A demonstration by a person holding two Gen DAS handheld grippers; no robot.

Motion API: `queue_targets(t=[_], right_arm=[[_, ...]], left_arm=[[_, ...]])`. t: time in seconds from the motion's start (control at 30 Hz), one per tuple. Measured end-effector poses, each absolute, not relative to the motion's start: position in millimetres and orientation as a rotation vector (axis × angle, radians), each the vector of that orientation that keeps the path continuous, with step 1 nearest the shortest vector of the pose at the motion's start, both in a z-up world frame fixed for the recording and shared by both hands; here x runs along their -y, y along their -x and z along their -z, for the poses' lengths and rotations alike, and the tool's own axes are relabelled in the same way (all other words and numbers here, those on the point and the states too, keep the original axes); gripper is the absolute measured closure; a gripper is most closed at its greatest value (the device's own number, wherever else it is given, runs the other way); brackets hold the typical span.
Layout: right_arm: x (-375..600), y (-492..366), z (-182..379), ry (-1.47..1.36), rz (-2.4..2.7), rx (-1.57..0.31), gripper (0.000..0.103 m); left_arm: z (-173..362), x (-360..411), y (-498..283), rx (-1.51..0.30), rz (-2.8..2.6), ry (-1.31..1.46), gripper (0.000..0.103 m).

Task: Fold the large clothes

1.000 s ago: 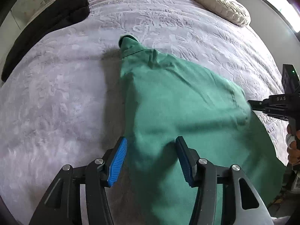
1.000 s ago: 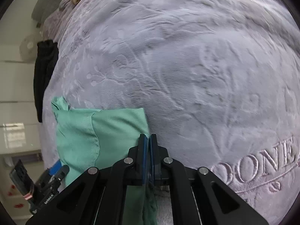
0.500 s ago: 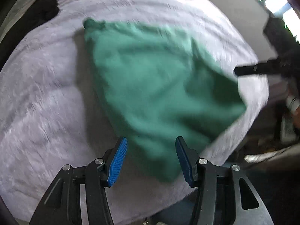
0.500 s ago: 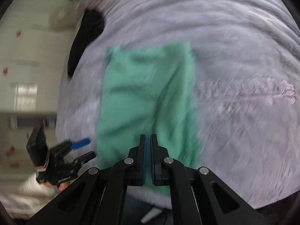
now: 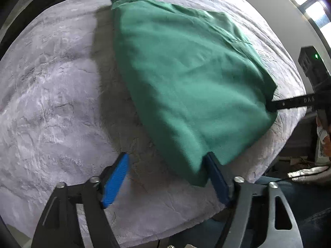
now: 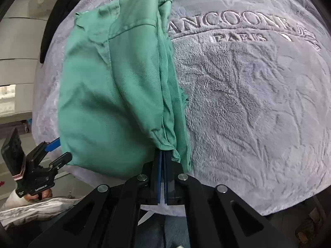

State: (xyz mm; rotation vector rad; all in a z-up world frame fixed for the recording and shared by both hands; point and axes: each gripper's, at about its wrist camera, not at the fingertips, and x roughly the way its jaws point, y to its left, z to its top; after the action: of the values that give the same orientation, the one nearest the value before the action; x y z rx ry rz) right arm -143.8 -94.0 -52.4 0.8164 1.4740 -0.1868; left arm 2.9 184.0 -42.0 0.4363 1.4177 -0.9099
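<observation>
Grey plush blanket covers bed; green garment at 12 o'clock. Left gripper opening, hem corner between pads. Right gripper clamped on garment edge.

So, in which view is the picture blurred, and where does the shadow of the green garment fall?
Left wrist view: the green garment and the left gripper, jaws opening, are slightly motion-blurred; its shadow falls left, on the grey blanket. Right wrist view: sharp, strongly curved by the fisheye, embossed lettering readable.
</observation>
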Motion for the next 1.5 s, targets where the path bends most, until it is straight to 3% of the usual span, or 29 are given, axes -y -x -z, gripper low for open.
queue_targets(t=[0.3,0.57,1.0,1.47,1.5], right_arm=[[81,136,1,-0.8,0.074,-1.333,0.1],[103,123,46,-0.945,0.23,-1.351,0.103],[101,127,51,-0.979,0.232,-1.353,0.103],[106,123,-2,-0.894,0.267,-1.336,0.098],[108,122,-5,-0.891,0.276,-1.332,0.098]], left_arm=[[42,-187,1,-1.42,0.875,-0.434,0.025],[41,-184,-2,-1.418,0.878,-0.434,0.025],[14,-169,-22,-1.369,0.784,-0.483,0.025],[-1,-168,-49,-1.346,0.643,-0.439,0.025],[-1,-168,-49,-1.35,0.636,-0.433,0.021]])
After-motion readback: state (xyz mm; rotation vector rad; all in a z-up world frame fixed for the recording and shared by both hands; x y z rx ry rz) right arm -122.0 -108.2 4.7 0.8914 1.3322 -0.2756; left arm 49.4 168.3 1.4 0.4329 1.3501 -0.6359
